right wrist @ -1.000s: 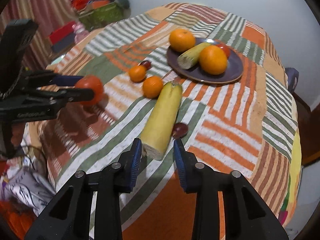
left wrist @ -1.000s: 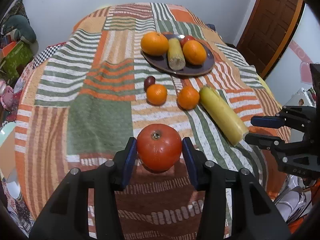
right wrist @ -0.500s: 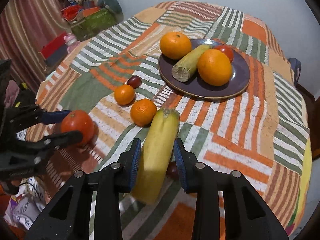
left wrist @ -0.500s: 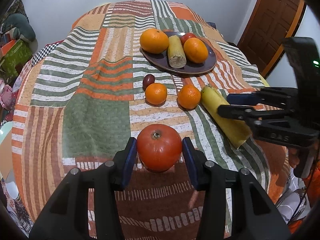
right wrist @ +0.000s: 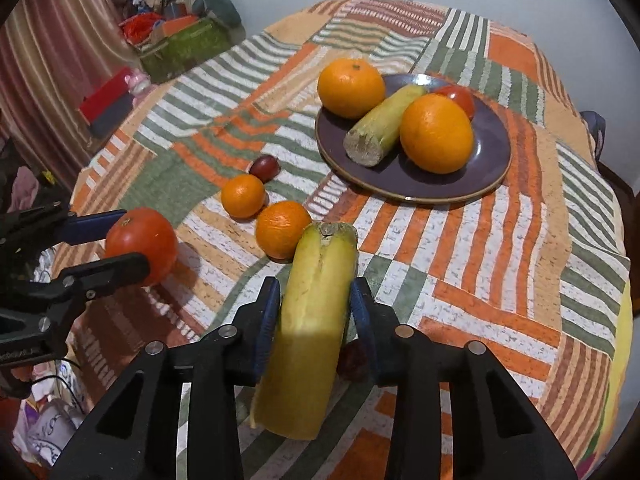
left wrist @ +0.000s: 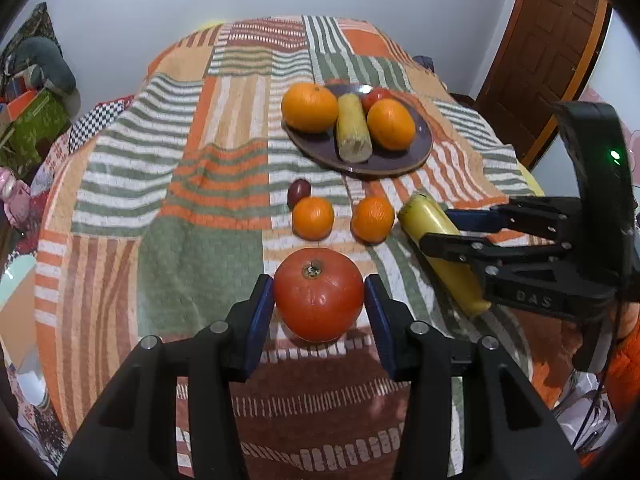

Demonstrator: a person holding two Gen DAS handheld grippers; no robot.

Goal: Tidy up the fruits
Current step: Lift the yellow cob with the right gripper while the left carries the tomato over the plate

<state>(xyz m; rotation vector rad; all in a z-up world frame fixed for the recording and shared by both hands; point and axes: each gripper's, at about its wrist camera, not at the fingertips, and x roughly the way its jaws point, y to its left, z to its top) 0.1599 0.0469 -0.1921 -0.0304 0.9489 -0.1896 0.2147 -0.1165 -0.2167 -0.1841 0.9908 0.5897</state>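
The tomato (left wrist: 318, 294), low in the frame's centre, sits clamped in the left gripper (left wrist: 319, 312). At right, the banana (right wrist: 310, 332) is pinched by the right gripper (right wrist: 314, 316), its lower end partly shadowed. A dark fruit (right wrist: 352, 362) beneath is mostly hidden. The plate (right wrist: 486, 172) lies upper right.

Evenly bright indoors; soft shadows close beneath fruit; sharp centre; heavy fisheye bending, black vignette at the corners.
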